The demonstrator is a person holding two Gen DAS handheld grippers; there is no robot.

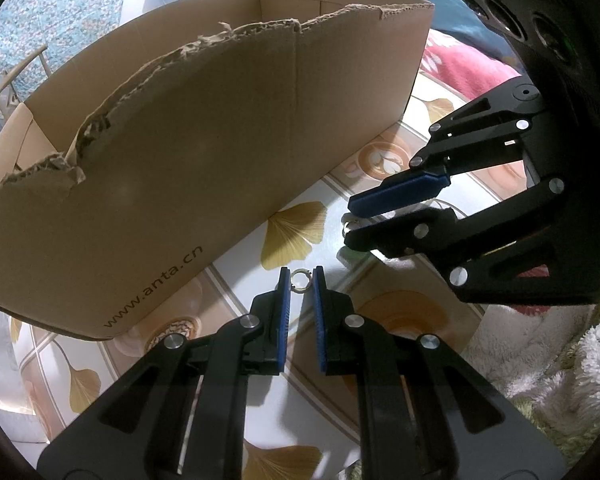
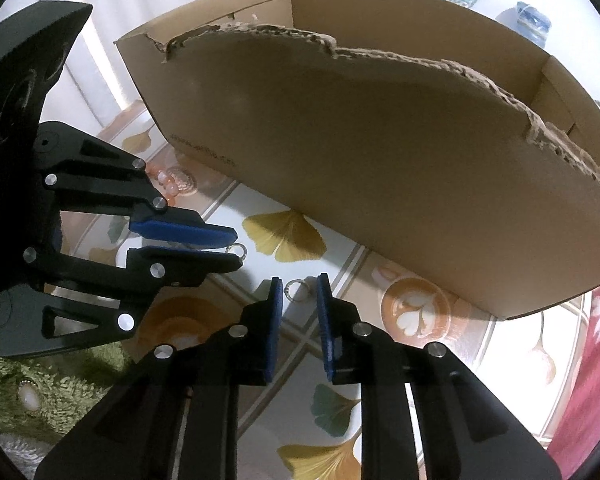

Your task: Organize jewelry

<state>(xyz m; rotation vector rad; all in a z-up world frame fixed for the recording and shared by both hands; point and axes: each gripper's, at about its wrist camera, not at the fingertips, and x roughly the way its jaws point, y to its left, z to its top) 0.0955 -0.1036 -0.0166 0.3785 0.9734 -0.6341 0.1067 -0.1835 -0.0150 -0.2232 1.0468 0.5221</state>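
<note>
Only from the right wrist are pink beads (image 2: 168,184) seen beside the cardboard box (image 2: 380,160). Angled down at the worktop (image 1: 332,216), the left gripper (image 1: 301,276) pinches one ring (image 1: 301,280); the right gripper (image 2: 299,286) straddles another ring (image 2: 298,290), grip uncertain.

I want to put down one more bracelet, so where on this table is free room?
Free: the leaf-patterned tablecloth between the brown cardboard box and the red cloth, around the latte print. Crowded: where the left claw grips a small metal ring and the right claw frames a second ring, near pink beads.
</note>
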